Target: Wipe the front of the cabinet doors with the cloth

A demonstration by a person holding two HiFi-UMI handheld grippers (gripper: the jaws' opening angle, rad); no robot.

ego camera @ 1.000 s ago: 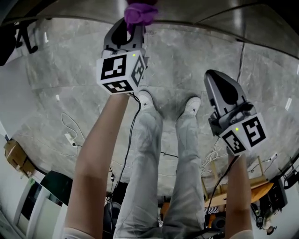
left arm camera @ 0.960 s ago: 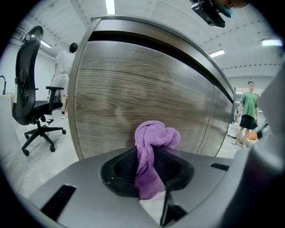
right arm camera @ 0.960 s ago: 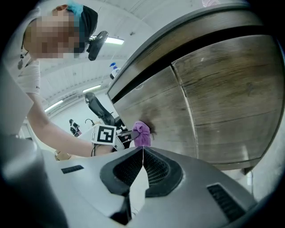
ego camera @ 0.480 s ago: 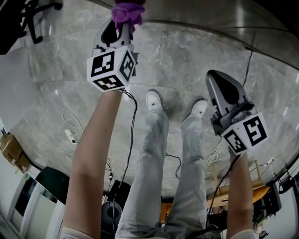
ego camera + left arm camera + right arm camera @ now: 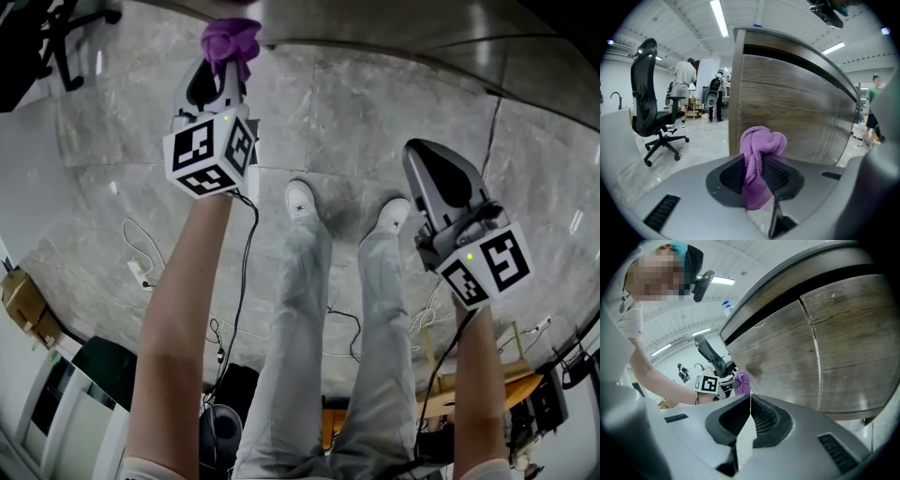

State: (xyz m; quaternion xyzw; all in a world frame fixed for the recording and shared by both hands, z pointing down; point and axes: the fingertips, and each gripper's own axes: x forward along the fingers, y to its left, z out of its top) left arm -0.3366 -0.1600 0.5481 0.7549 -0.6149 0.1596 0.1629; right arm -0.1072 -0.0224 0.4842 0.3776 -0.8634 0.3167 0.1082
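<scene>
Your left gripper (image 5: 757, 176), jaws pinching the purple cloth (image 5: 761, 143), cloth bunched above the jaws close before the wooden cabinet door (image 5: 801, 112), near the cabinet's corner, your right gripper (image 5: 750, 413), jaws pressed together, empty.

Floor of glossy grey marble-patterned tiles (image 5: 375, 112), with loose cables (image 5: 141, 253) and a white power strip (image 5: 141, 278) at left; a cardboard box (image 5: 23, 309) sits near the left edge. In the left gripper view, a black office chair (image 5: 651, 108) on castors stands apart, left of the wood-grain cabinet (image 5: 787, 108). White ceiling with strip lights (image 5: 719, 18). Several people (image 5: 684, 77) stand in the background beyond the chair.
</scene>
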